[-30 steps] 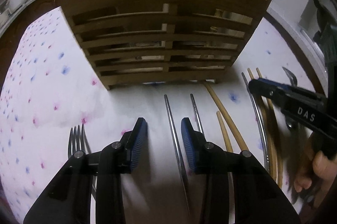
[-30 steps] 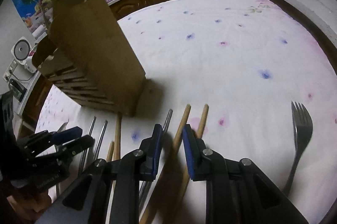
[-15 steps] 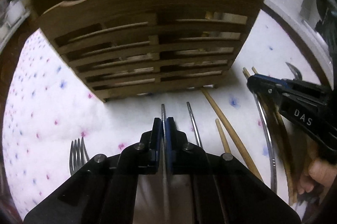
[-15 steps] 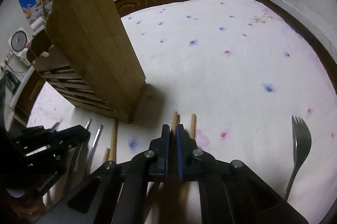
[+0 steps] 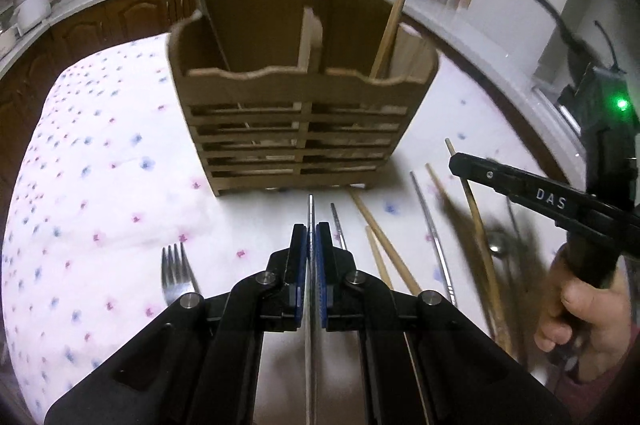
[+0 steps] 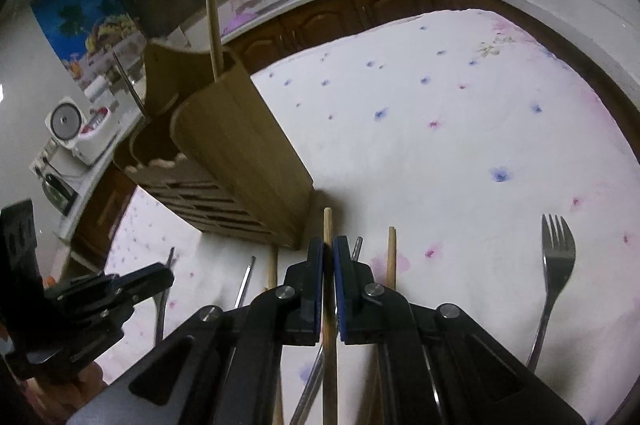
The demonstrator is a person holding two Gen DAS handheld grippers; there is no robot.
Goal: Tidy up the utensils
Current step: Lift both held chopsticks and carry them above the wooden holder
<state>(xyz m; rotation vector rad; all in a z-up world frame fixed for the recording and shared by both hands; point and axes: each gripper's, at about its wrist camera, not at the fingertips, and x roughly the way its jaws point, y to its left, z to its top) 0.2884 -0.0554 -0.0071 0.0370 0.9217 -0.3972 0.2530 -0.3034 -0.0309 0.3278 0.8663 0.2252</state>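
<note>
Currently your left hand-held gripper [image 5: 311, 231] is pinching a slick, thin metal chopstick [image 5: 310, 211]; right hand-held gripper [image 6: 328, 245] is clamping a light, stiff wooden chopstick [image 6: 327, 225]. Both risk pivoting; grip mid-shaft.

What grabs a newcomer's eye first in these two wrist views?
Probably the wooden caddy standing mid-table on the flowered cloth, with one metal chopstick in its left compartment and one wooden one in its right. Next, both grippers are clamped: the left gripper on a metal chopstick, the right gripper on a wooden chopstick. Loose chopsticks and a fork lie scattered around them.
</note>
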